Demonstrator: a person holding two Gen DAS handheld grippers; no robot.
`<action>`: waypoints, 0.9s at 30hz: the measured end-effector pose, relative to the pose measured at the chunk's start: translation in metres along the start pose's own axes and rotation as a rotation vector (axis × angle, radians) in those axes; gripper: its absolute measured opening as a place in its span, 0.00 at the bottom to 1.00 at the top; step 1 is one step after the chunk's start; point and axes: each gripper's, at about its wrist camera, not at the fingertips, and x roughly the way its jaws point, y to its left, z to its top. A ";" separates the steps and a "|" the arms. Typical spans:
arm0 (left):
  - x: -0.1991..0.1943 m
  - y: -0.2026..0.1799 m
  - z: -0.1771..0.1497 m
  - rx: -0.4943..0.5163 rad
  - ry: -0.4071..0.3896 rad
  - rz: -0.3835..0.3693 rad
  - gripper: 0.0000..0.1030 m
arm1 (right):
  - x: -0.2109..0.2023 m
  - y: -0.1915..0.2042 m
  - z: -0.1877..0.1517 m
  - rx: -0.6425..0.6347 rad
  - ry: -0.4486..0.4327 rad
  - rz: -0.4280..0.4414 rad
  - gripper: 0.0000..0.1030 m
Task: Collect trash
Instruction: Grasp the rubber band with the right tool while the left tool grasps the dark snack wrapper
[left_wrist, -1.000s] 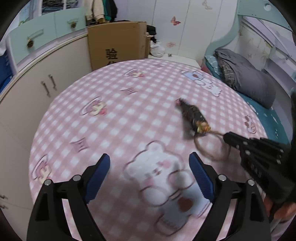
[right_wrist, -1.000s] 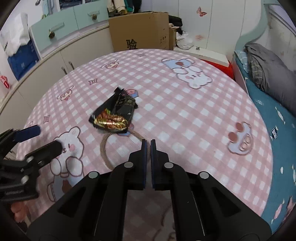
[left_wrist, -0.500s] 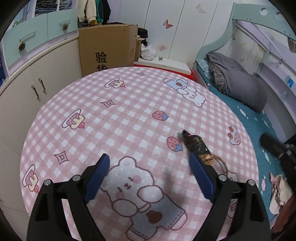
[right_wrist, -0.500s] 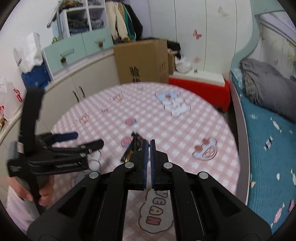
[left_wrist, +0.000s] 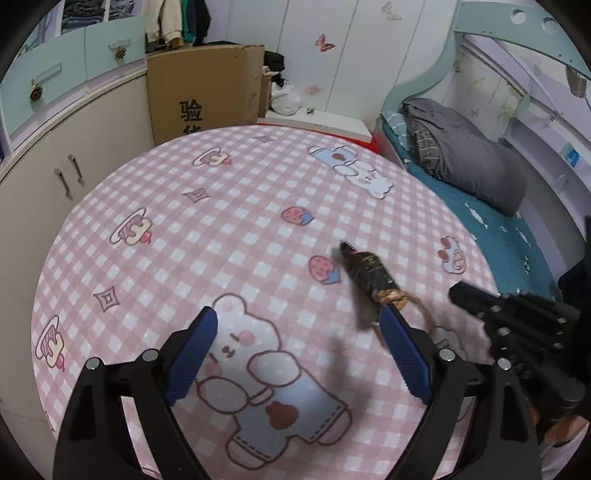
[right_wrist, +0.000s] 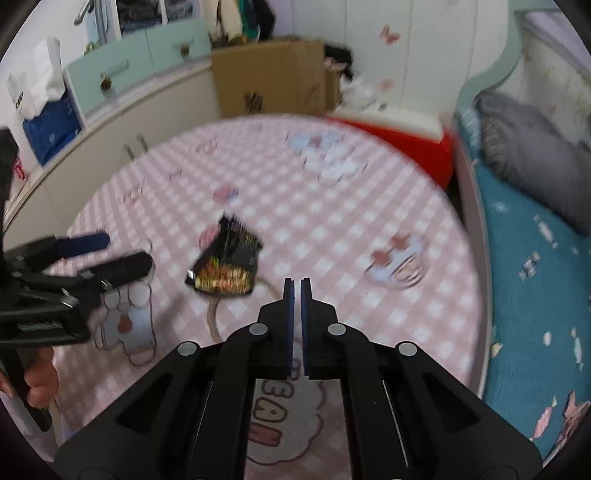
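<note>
- The black, crinkled snack wrapper (left_wrist: 370, 275) lay on the pink checked tablecloth (left_wrist: 229, 206), where it had been a second before.
- The right gripper (right_wrist: 297, 284), jaws together and empty, had swung back toward it after lifting away.
- The left gripper (left_wrist: 295, 345), jaws wide apart, now hovered just beside the wrapper; I judged collection was still pending.

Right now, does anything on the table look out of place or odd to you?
Yes: a crumpled dark snack wrapper lies on the pink checked tablecloth, with a thin brownish loop, perhaps a rubber band, beside it. They look like stray litter on the cloth. Neither the left gripper nor the right gripper holds them.
</note>
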 end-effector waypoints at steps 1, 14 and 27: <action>0.002 0.002 -0.001 -0.008 0.006 0.000 0.85 | 0.005 0.000 -0.001 0.000 0.012 0.003 0.04; 0.014 0.026 -0.012 -0.057 0.049 0.036 0.85 | 0.015 0.008 -0.001 -0.037 0.025 -0.004 0.31; 0.004 0.034 -0.020 -0.074 0.048 0.058 0.85 | 0.005 0.015 0.003 -0.009 -0.021 0.025 0.03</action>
